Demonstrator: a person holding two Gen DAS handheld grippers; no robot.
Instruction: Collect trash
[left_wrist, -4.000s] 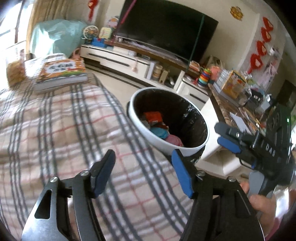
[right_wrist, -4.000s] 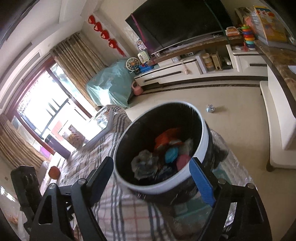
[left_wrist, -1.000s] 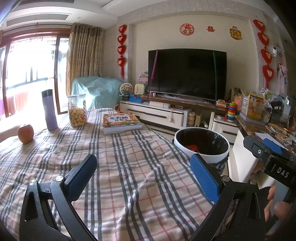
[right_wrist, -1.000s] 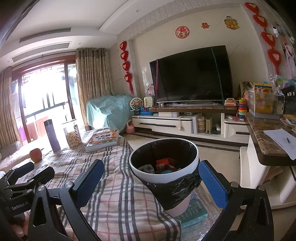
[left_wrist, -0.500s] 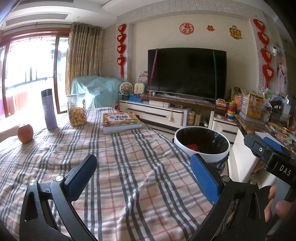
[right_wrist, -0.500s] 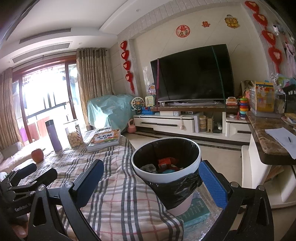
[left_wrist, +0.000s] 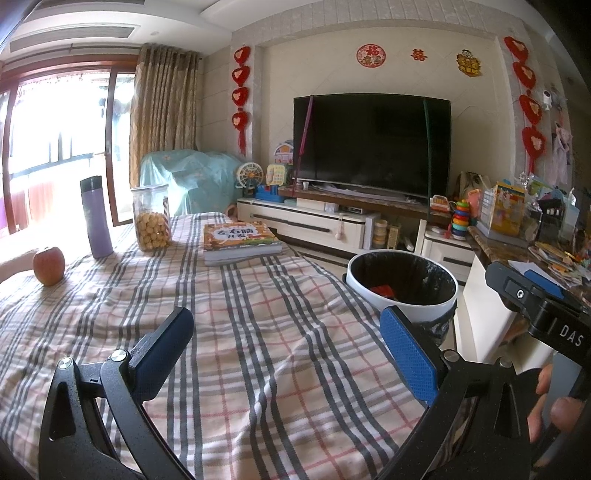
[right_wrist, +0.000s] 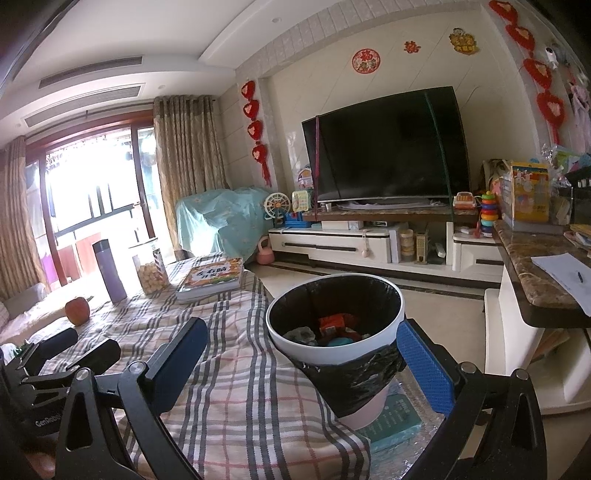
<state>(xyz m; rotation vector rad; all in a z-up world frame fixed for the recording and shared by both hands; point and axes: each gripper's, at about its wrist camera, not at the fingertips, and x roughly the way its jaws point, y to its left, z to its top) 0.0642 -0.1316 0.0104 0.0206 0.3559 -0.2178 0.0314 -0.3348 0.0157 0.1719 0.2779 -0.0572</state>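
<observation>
A white trash bin (right_wrist: 384, 332) with a black liner stands at the right edge of the plaid-covered table (left_wrist: 258, 350). Inside it lie crumpled pieces of trash (right_wrist: 334, 325), orange, grey and blue. The bin also shows in the left wrist view (left_wrist: 421, 308). My left gripper (left_wrist: 291, 350) is open and empty above the plaid cloth, to the left of the bin. My right gripper (right_wrist: 303, 354) is open and empty, its jaws standing wide in front of the bin. The right gripper also shows in the left wrist view (left_wrist: 532, 295).
On the far side of the table stand a book (left_wrist: 240, 238), a cookie jar (left_wrist: 151, 218), a purple bottle (left_wrist: 96, 218) and an apple (left_wrist: 48, 266). A TV (left_wrist: 369, 144) on a low cabinet fills the back wall. A cluttered marble counter (right_wrist: 535, 266) is on the right.
Both grippers have pulled back and up from the bin since four seconds ago, giving a level view of the room. Over the last second almost nothing has moved.
</observation>
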